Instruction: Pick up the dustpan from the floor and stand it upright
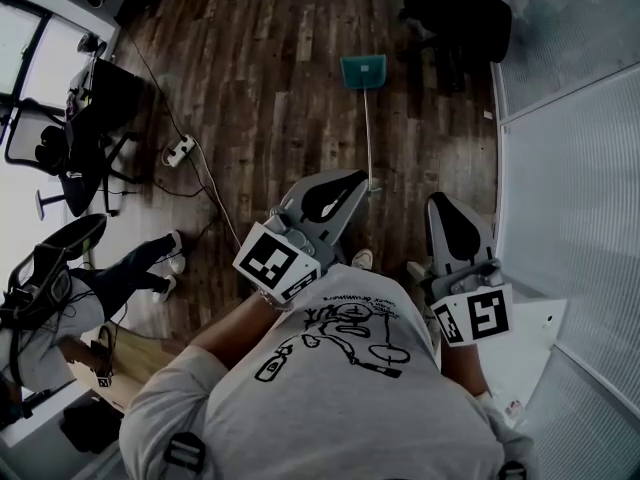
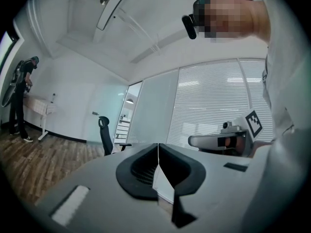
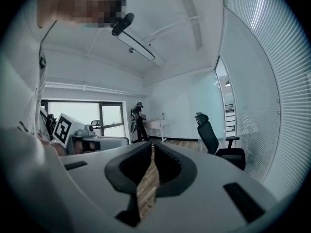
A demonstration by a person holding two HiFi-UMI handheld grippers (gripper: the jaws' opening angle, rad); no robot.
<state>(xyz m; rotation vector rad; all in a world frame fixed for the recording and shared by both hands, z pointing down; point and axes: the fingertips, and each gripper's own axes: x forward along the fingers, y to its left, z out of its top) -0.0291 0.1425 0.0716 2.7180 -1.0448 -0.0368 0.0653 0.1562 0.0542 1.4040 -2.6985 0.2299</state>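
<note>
In the head view a teal dustpan (image 1: 363, 71) lies on the dark wooden floor, and its long thin handle (image 1: 368, 138) runs back towards me. My left gripper (image 1: 352, 177) is held level in front of my chest, its tip near the handle's near end, jaws shut and empty. To its right my right gripper (image 1: 439, 201) is also shut and empty. The left gripper view shows its jaws (image 2: 158, 148) closed together, pointing across the room. In the right gripper view the jaws (image 3: 151, 148) meet too. Neither gripper view shows the dustpan.
A black office chair (image 1: 465, 8) stands beyond the dustpan by the glass partition with blinds (image 1: 570, 168). A power strip (image 1: 180, 150) and cable lie on the floor at left, near more chairs (image 1: 90, 128). Another person (image 1: 130, 268) is at the left.
</note>
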